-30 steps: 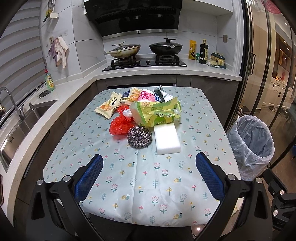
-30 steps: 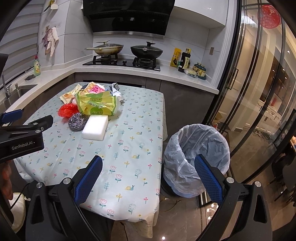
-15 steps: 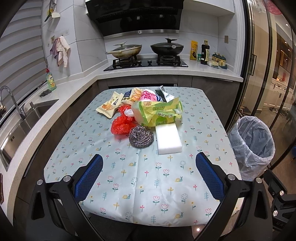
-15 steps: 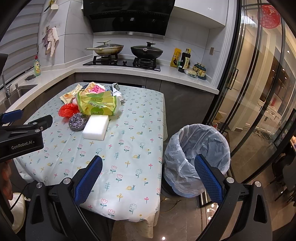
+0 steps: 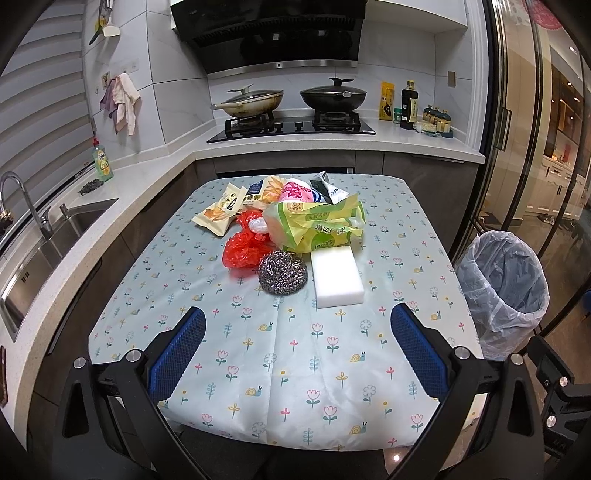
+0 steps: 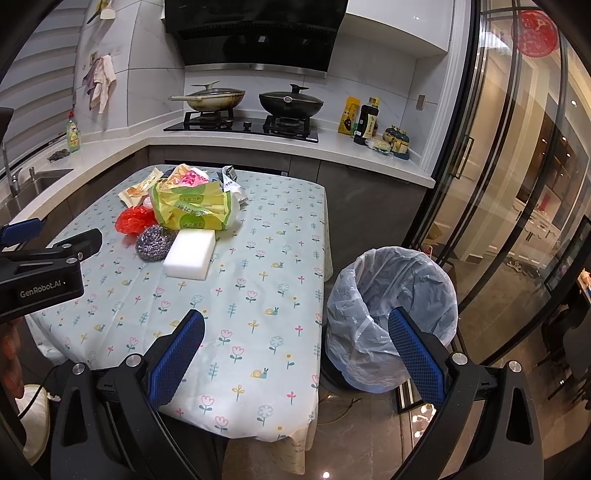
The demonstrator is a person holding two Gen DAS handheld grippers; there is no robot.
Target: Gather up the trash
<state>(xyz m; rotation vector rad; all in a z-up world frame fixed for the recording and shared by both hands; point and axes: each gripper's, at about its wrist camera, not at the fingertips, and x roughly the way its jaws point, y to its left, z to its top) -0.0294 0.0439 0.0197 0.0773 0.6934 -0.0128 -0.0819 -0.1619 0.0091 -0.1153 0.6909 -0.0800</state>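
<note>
1. I see a kitchen with pale tiled walls [image 5: 177, 99] and a black range hood [image 5: 266, 33] above a gas hob [image 5: 291, 127].
2. A white counter [image 5: 147, 177] wraps round to a steel sink [image 5: 40, 251] at my left.
3. Slatted blinds [image 5: 40, 110] cover the left wall.
4. Glass sliding doors [image 6: 517, 184] close the right side.
5. The floor [image 6: 351, 443] is glossy dark tile reflecting ceiling lights.

Both wrist views are evenly lit by cool white indoor light from overhead, sharp through the middle, with strong fisheye bending and black vignette at the corners. Shadows under the white rectangular foam sponge [image 5: 338, 276] are soft and short. The tall glass sliding doors [image 6: 517, 184] carry warm orange reflections and small glare spots; the glossy black range hood [image 5: 266, 33] mirrors faint highlights
</note>
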